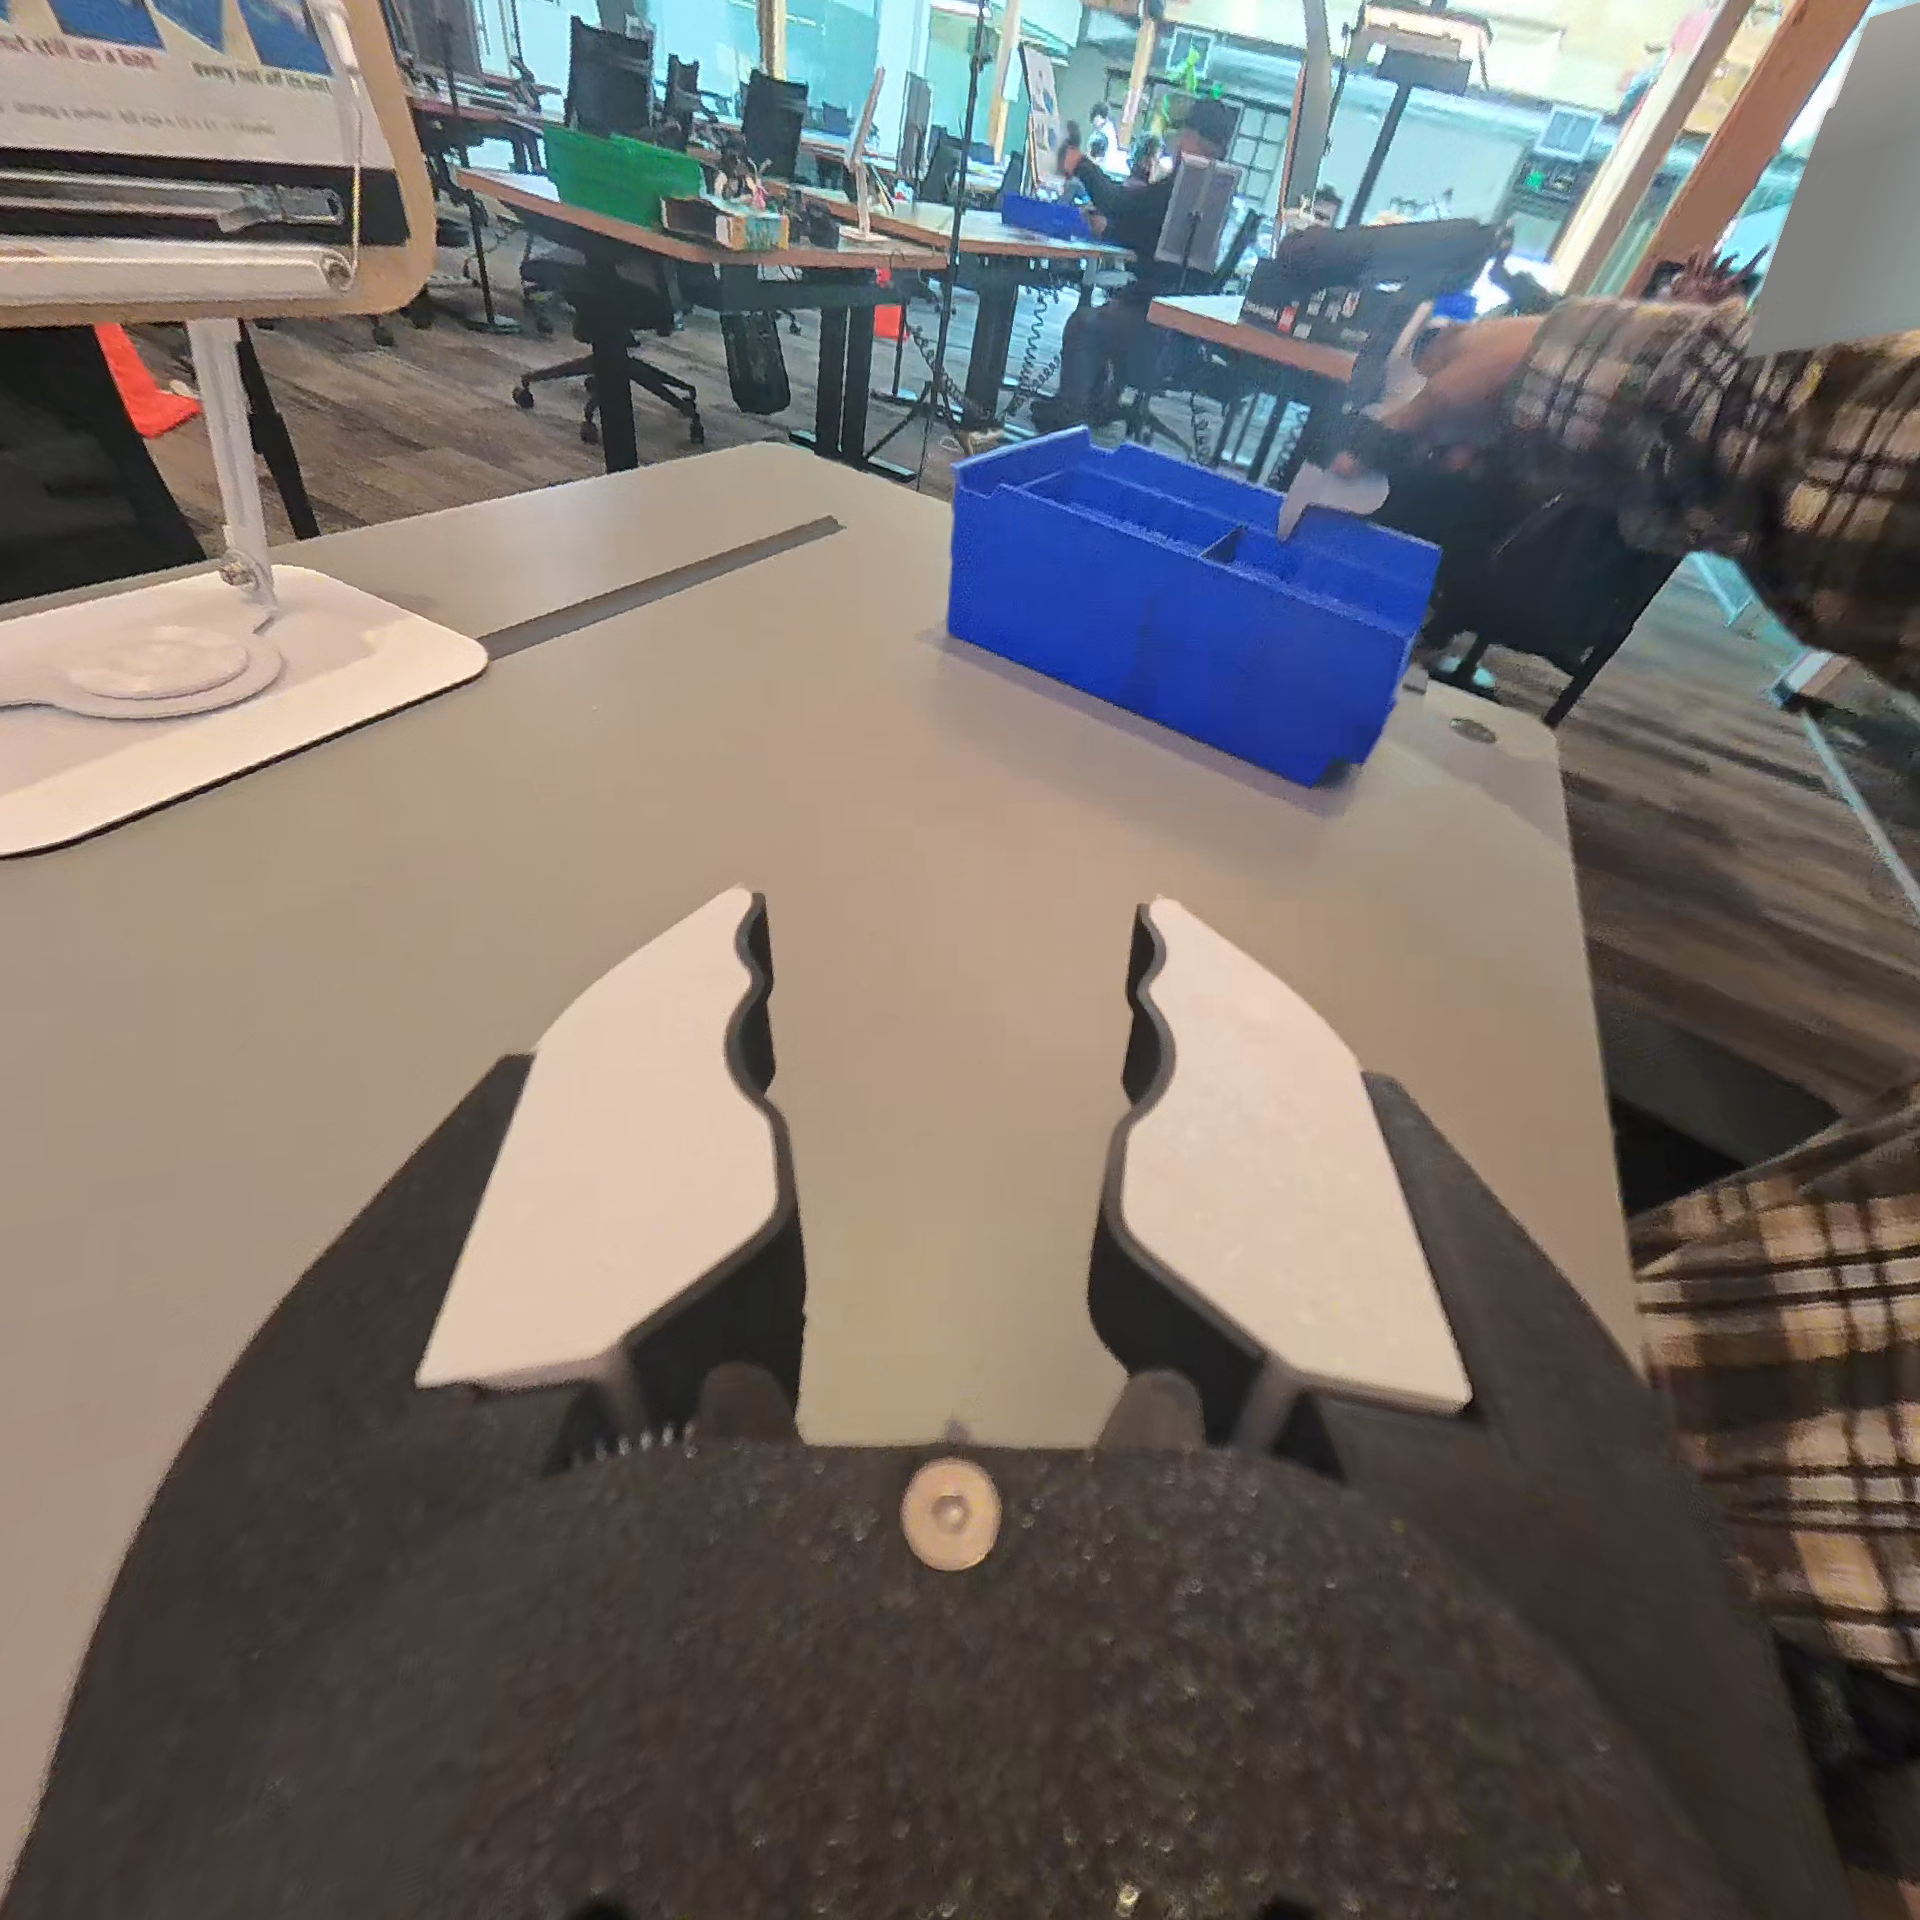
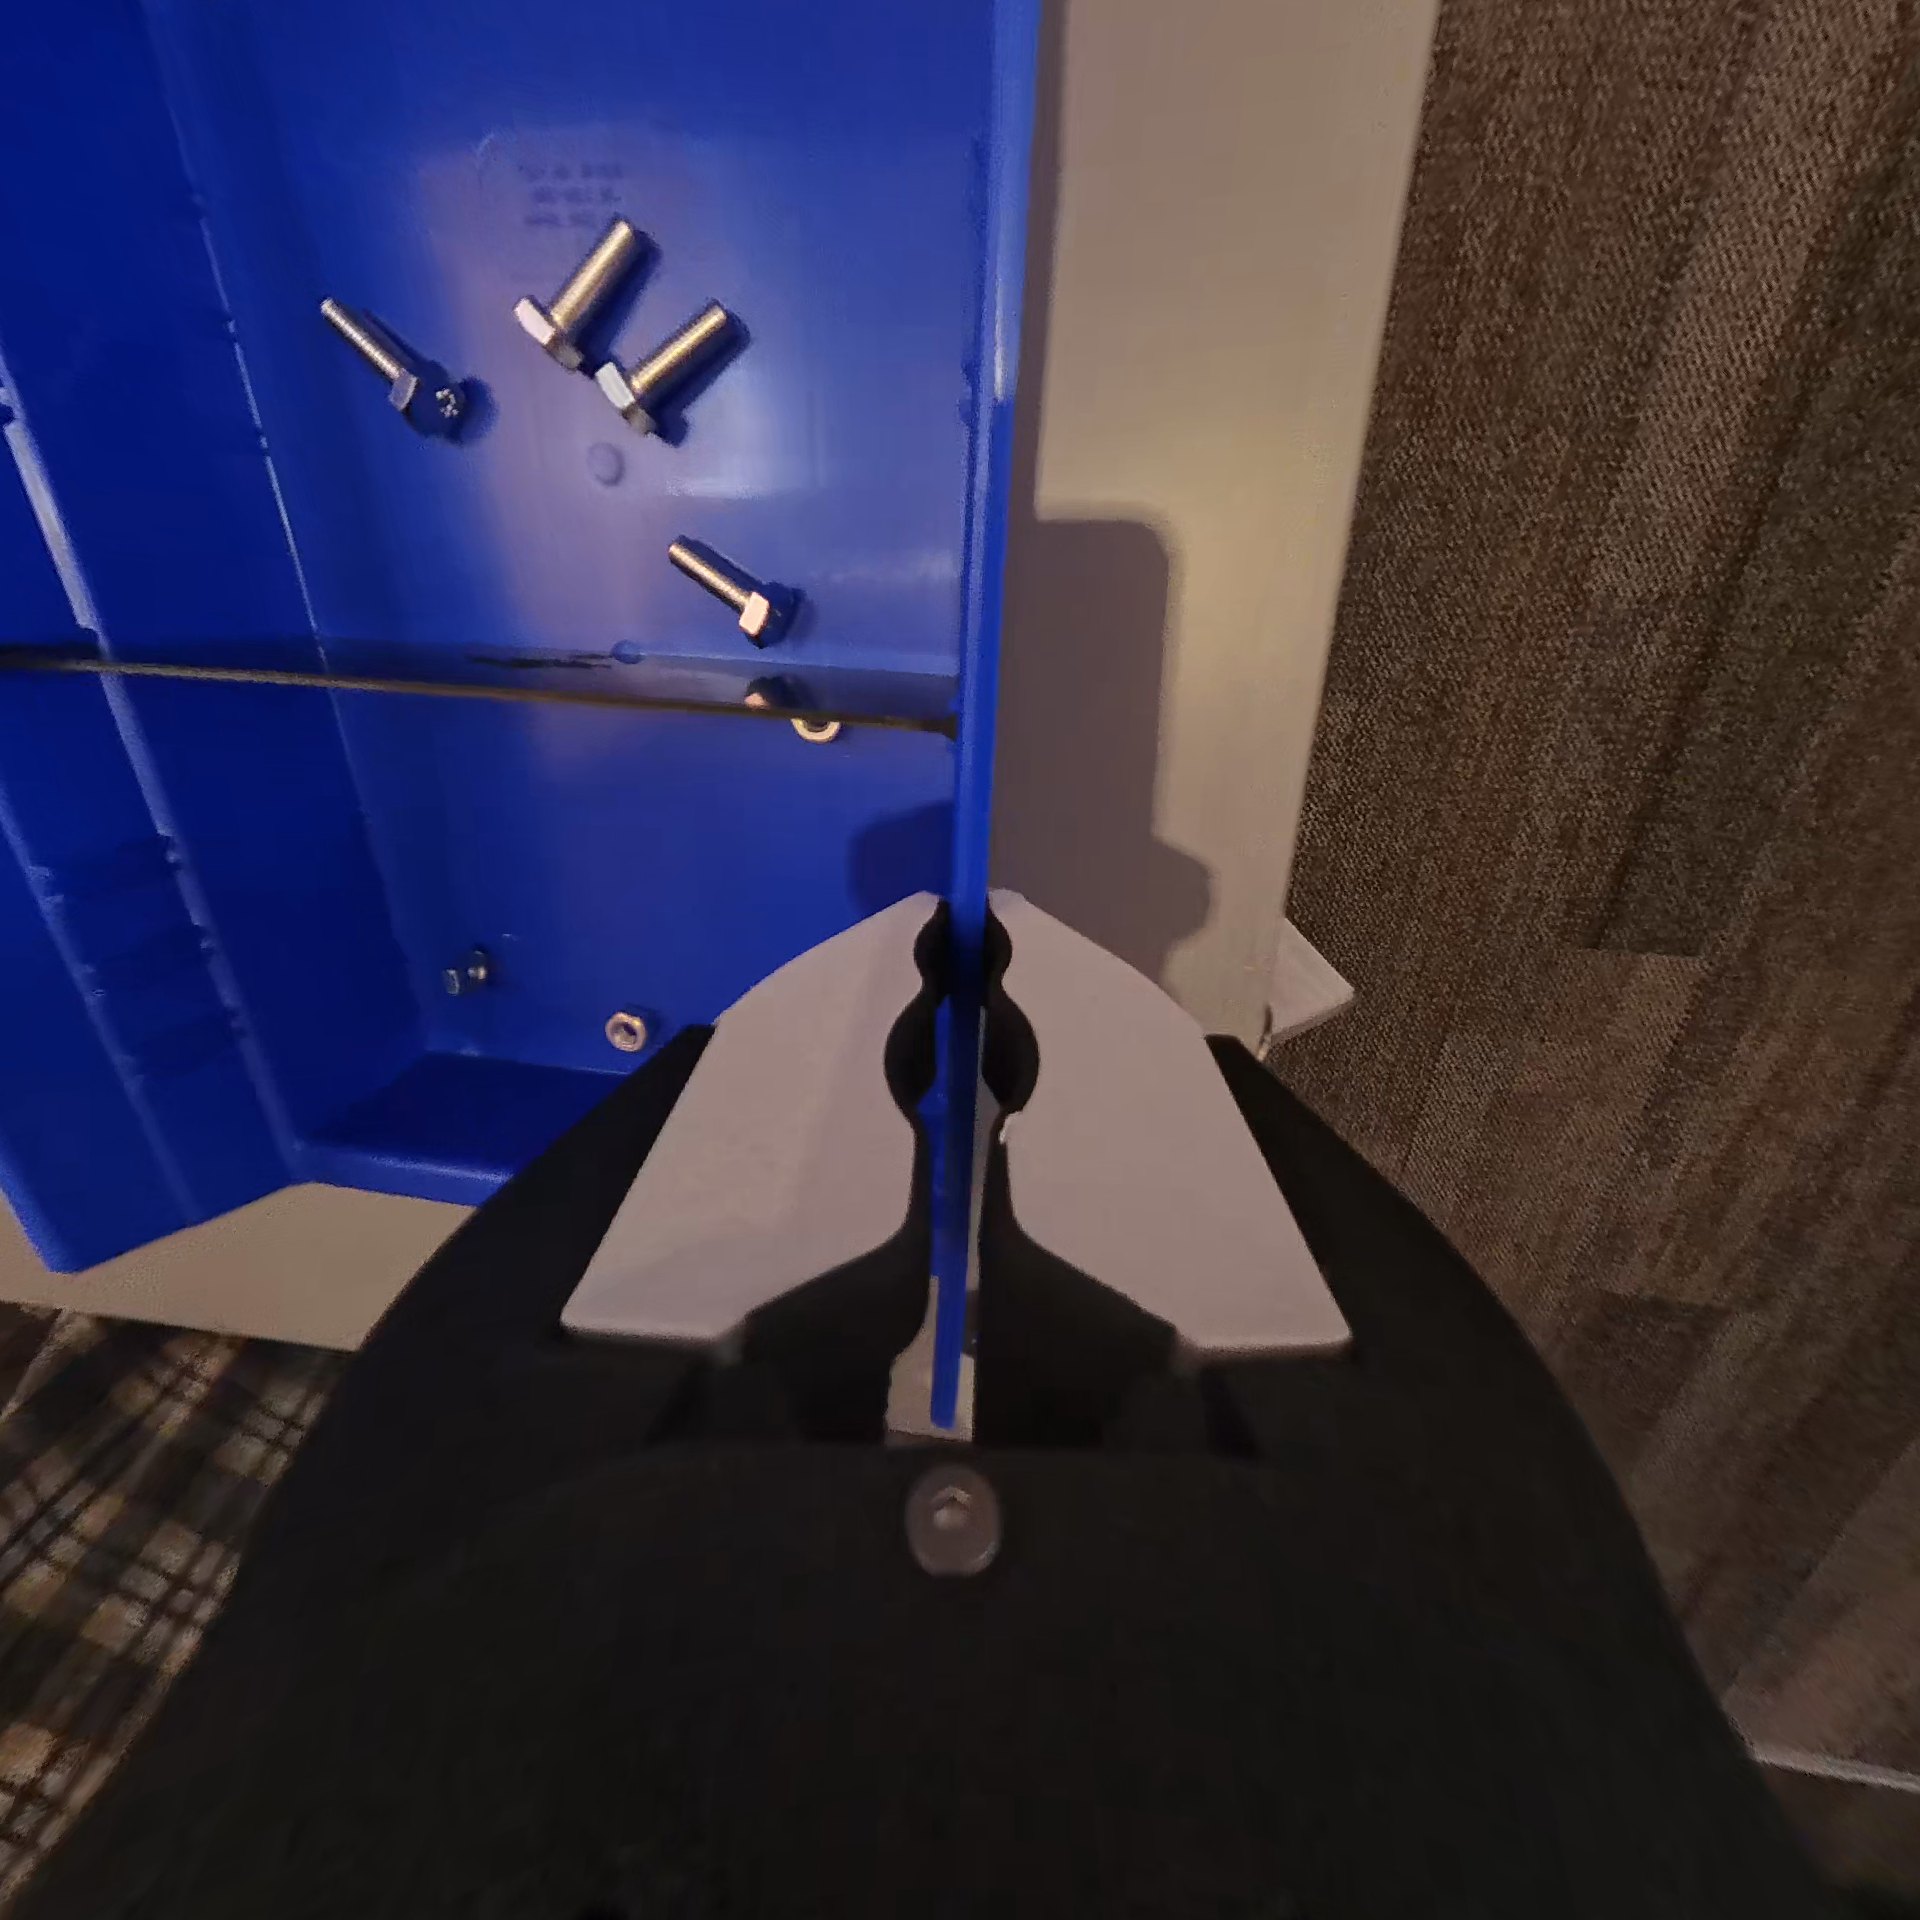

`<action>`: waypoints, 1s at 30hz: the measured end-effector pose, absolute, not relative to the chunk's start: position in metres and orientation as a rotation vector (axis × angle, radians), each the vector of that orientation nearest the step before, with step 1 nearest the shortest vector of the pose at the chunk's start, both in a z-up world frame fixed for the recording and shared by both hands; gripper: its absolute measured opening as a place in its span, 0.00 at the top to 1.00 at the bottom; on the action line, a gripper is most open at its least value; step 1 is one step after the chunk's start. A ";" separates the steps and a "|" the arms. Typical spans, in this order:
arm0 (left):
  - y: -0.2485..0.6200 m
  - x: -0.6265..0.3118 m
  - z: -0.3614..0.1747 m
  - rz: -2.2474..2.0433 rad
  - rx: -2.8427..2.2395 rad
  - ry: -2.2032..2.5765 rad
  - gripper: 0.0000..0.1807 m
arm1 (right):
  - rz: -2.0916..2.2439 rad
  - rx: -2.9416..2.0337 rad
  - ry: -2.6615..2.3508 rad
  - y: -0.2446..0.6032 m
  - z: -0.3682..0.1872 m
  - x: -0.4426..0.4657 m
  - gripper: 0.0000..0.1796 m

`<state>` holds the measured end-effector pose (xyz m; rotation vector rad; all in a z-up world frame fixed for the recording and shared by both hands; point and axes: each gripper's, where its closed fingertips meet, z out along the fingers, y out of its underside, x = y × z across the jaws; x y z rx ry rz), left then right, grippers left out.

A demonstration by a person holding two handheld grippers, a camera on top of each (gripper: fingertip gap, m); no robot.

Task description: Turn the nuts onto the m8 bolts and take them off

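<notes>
A blue plastic bin (image 1: 1174, 623) stands at the far right of the grey table (image 1: 727, 790). In the right wrist view its far compartment holds several steel bolts (image 2: 582, 296), and its near compartment holds loose nuts (image 2: 627, 1030). My right gripper (image 2: 961, 920) is shut on the bin's right wall (image 2: 997, 416), one finger inside and one outside. It also shows over the bin in the left wrist view (image 1: 1330, 499). My left gripper (image 1: 951, 909) is open and empty above the bare table, well short of the bin.
A white stand base (image 1: 208, 696) with a tilted board sits at the table's left. A dark slot (image 1: 665, 592) runs across the table's back. The table's right edge (image 1: 1579, 935) drops to carpeted floor. A plaid sleeve (image 1: 1766, 1351) is at the right. The tips of one gripper are about 60 cm away from the tips of the other.
</notes>
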<state>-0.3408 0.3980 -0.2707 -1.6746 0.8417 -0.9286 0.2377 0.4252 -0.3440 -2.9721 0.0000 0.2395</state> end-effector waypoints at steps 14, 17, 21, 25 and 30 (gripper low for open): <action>0.334 -0.358 -0.248 -0.911 -1.683 0.762 0.64 | 0.343 -2.905 -0.197 0.423 -0.343 0.069 0.97; 0.327 -0.366 -0.242 -0.900 -1.668 0.748 0.65 | 0.373 -2.908 -0.245 0.421 -0.342 0.017 0.97; 0.325 -0.381 -0.237 -0.891 -1.662 0.709 0.65 | 0.404 -2.911 -0.332 0.420 -0.342 -0.053 0.96; 0.327 -0.398 -0.234 -0.895 -1.664 0.667 0.65 | 0.428 -2.916 -0.448 0.421 -0.341 -0.116 0.96; 0.329 -0.421 -0.232 -0.868 -1.671 0.615 0.66 | 0.457 -2.896 -0.568 0.427 -0.341 -0.186 0.95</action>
